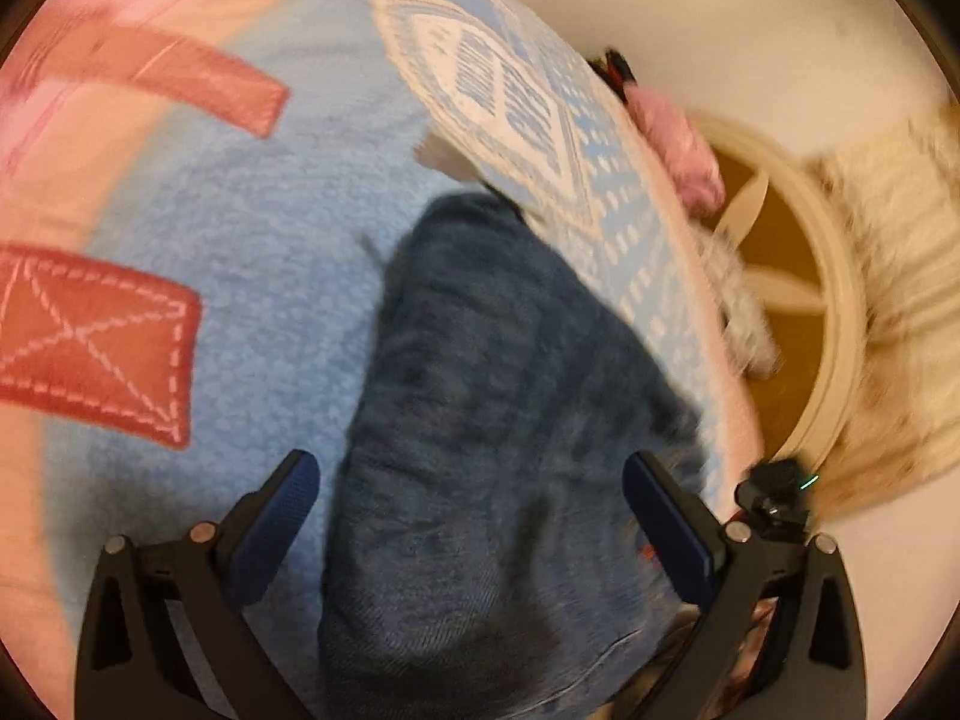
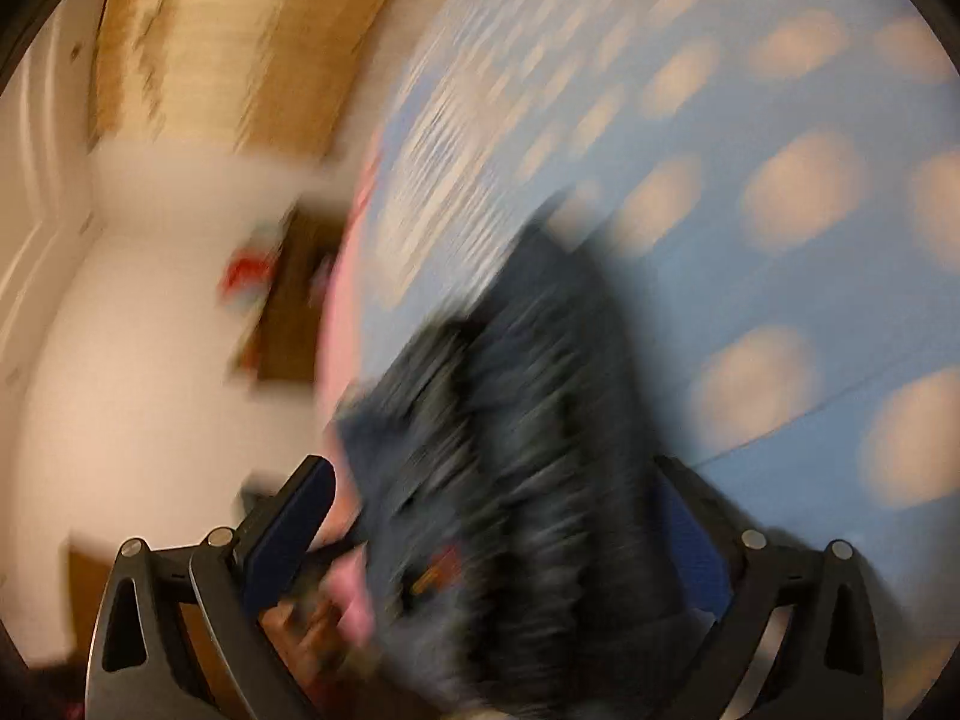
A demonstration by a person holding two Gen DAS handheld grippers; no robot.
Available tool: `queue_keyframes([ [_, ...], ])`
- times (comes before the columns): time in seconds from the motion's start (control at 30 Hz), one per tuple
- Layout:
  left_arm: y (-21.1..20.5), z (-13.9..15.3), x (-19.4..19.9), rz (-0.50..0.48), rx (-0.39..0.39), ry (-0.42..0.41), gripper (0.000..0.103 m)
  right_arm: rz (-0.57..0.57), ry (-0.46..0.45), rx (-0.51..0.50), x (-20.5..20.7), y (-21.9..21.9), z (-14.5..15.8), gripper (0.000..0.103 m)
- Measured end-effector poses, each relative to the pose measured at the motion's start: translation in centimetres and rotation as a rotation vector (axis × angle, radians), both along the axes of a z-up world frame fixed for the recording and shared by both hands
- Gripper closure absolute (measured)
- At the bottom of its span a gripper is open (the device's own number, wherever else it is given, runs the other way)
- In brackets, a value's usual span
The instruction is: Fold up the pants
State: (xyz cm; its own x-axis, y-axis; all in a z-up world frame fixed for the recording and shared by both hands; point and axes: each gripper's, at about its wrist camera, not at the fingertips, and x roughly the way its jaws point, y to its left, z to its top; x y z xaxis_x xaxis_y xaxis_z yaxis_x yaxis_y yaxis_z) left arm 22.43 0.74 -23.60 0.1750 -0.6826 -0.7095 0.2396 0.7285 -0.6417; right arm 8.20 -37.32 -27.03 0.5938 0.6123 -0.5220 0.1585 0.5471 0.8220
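Note:
Dark blue denim pants (image 1: 498, 420) lie bunched on a light blue fuzzy blanket (image 1: 258, 228) in the left wrist view. My left gripper (image 1: 471, 498) hovers over them, open wide, one finger on each side of the cloth. The right wrist view is badly blurred by motion. There the same pants (image 2: 528, 420) fill the space between the fingers of my right gripper (image 2: 498, 498), which also stands open. Its right finger (image 2: 690, 516) is partly hidden behind the denim. I cannot tell whether either gripper touches the cloth.
A blue-and-white patterned cover (image 1: 540, 120) overlaps the blanket near the bed's edge. Red patches (image 1: 102, 348) mark the blanket. Beside the bed on the pale floor are a round cream frame (image 1: 840, 300), a pink bundle (image 1: 678, 138) and a brown box (image 2: 288, 312).

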Motion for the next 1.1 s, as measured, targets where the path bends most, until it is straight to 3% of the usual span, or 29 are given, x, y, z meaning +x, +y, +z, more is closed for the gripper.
queue_keyframes([
  [0.03,-0.7,0.2,-0.3,-0.028,0.040,-0.021,0.000,0.050,0.004,-0.098,0.4,1.1,0.7,0.001],
  [0.1,-1.9,0.0,-0.6,-0.065,0.087,-0.050,0.000,0.079,0.006,-0.147,0.7,1.8,0.8,0.001],
  [0.2,-3.5,-0.2,-1.0,-0.123,0.082,-0.046,0.000,0.067,0.019,-0.163,1.0,1.8,0.5,0.001],
  [0.3,-4.8,-0.1,-1.5,-0.172,0.155,-0.093,0.001,0.069,0.028,-0.303,1.7,3.1,0.5,0.001],
  [0.43,-4.1,-0.8,-0.3,-0.095,0.079,-0.059,0.001,0.118,0.030,-0.562,2.2,6.4,0.8,0.001],
  [0.5,-3.5,-1.0,-0.2,-0.055,0.040,-0.028,0.001,0.129,0.040,-0.640,2.2,7.0,0.7,0.001],
  [0.53,-3.6,-0.9,-0.2,-0.052,0.054,-0.034,0.006,0.116,0.046,-0.645,2.3,7.0,0.6,0.001],
  [0.57,-3.8,-0.8,-0.4,-0.061,0.090,-0.054,0.021,0.104,0.049,-0.630,2.1,6.8,0.5,0.001],
  [0.63,-4.5,-0.5,-1.2,-0.098,0.188,-0.116,0.034,0.082,0.058,-0.572,2.3,5.7,0.6,0.001],
  [0.7,-4.2,-0.3,-1.4,-0.095,0.163,-0.114,0.042,0.109,0.063,-0.576,2.5,5.6,0.7,0.001],
  [0.77,-3.3,-0.2,-1.5,-0.064,0.108,-0.090,0.053,0.125,0.061,-0.646,2.4,6.6,1.1,0.009],
  [0.8,-3.1,-0.3,-1.6,-0.053,0.088,-0.082,0.055,0.125,0.052,-0.663,2.5,7.0,1.3,0.013],
  [0.87,-3.1,-0.2,-2.0,-0.047,0.081,-0.092,0.061,0.101,0.026,-0.625,2.1,6.2,1.7,0.037],
  [0.93,-3.4,0.1,-2.8,-0.059,0.114,-0.129,0.065,0.083,0.017,-0.575,1.9,5.4,1.7,0.044],
  [1.1,-3.5,1.4,-3.5,-0.051,0.121,-0.169,0.072,0.082,-0.035,-0.608,1.3,6.2,3.0,0.055],
])
